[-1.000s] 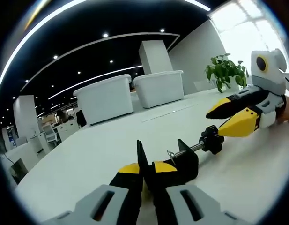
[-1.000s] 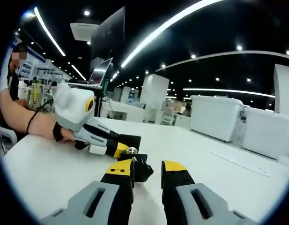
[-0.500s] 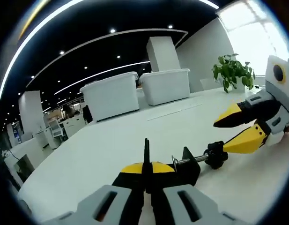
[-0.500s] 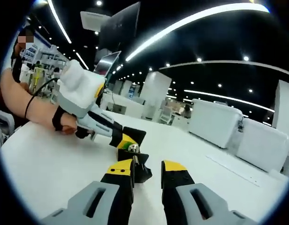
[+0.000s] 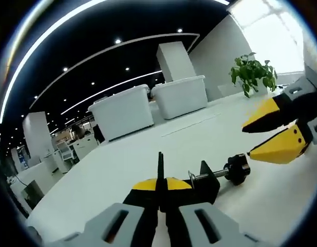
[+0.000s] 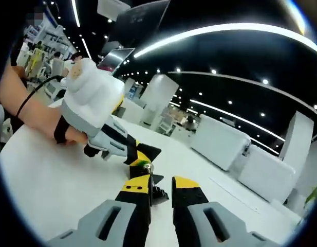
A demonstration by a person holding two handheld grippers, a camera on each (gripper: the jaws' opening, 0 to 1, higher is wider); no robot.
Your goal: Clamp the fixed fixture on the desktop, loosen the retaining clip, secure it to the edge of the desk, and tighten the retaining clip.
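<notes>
A black screw clamp (image 5: 204,180) lies on the white desktop (image 5: 117,170). My left gripper (image 5: 161,182) is shut on its thin upright plate. The clamp's screw runs right to a black knob (image 5: 238,168). My right gripper (image 5: 249,140) comes in from the right, open, its yellow tips just above the knob and apart from it. In the right gripper view my right gripper (image 6: 161,184) stands open with the knob (image 6: 159,193) low between its jaws, close to the left finger. Beyond it the left gripper (image 6: 144,154) holds the clamp (image 6: 146,165), with a hand behind it.
Two white bins (image 5: 122,110) (image 5: 181,95) stand at the far side of the desk, and a potted plant (image 5: 250,77) at the far right. A person's forearm (image 6: 30,110) rests on the desk (image 6: 50,190) at left. A laptop (image 6: 117,54) sits behind.
My left gripper has shut on the clamp's plate. The right gripper has drawn back slightly from the knob and now sits higher and nearer the left view's camera.
</notes>
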